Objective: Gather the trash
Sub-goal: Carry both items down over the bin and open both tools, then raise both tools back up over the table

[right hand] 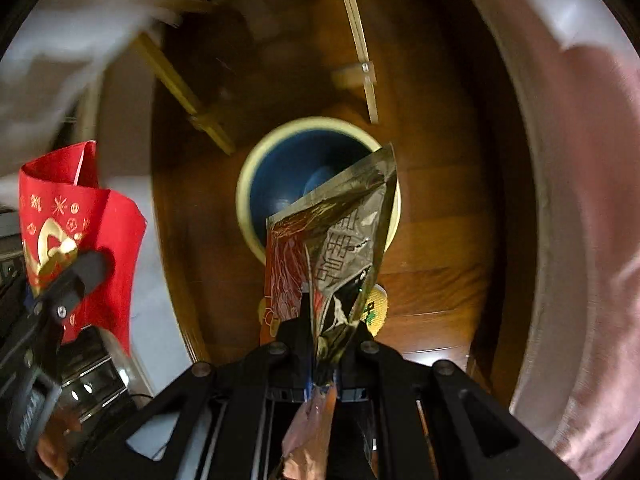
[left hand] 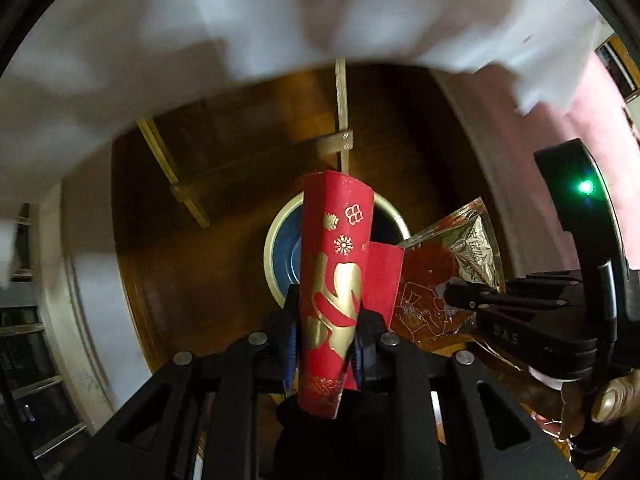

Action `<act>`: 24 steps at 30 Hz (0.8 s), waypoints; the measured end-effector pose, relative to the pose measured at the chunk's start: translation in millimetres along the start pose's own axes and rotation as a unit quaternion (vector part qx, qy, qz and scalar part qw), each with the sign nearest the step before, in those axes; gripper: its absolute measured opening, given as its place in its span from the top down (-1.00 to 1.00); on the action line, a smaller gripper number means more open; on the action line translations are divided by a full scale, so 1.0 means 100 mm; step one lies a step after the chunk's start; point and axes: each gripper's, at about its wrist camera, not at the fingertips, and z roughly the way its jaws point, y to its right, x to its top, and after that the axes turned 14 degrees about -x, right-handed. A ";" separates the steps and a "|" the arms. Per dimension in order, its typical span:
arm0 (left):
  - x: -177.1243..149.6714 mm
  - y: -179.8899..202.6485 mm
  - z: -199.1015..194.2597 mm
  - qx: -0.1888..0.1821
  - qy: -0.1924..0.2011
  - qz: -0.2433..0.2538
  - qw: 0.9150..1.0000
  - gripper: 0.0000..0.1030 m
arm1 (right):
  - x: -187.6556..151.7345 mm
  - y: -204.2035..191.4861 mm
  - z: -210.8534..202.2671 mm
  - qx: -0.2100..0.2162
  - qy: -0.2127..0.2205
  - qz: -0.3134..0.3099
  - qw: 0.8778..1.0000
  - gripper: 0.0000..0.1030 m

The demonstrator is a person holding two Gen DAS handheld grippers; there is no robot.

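Observation:
My left gripper (left hand: 328, 312) is shut on a curled red envelope with gold print (left hand: 334, 264), held upright above a round bin with a cream rim and blue inside (left hand: 280, 248). My right gripper (right hand: 332, 328) is shut on a shiny foil snack wrapper (right hand: 340, 240), held over the same bin (right hand: 280, 168). In the left wrist view the right gripper (left hand: 460, 298) and the wrapper (left hand: 452, 256) are at the right, beside the envelope. In the right wrist view the left gripper (right hand: 86, 270) and the envelope (right hand: 80, 220) are at the left.
The bin stands on a dark wooden floor (right hand: 432, 220). Pale wooden chair or table legs (right hand: 360, 40) cross above it. A white cloth (left hand: 240, 20) hangs at the top and a pink cloth (right hand: 592, 200) at the right. A dark appliance (right hand: 92, 372) is at lower left.

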 end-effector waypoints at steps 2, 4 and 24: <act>0.01 -0.08 0.30 0.004 0.001 -0.002 1.000 0.61 | 0.07 -0.02 0.33 -0.011 -0.008 0.000 1.000 0.86; 0.01 -0.15 0.56 0.006 0.000 -0.007 1.000 0.58 | 0.15 -0.02 0.58 -0.013 -0.015 0.002 1.000 0.85; 0.04 -0.56 1.16 0.017 -0.036 -0.006 0.999 -0.54 | 0.32 -0.01 1.07 0.017 -0.016 0.071 0.997 -0.07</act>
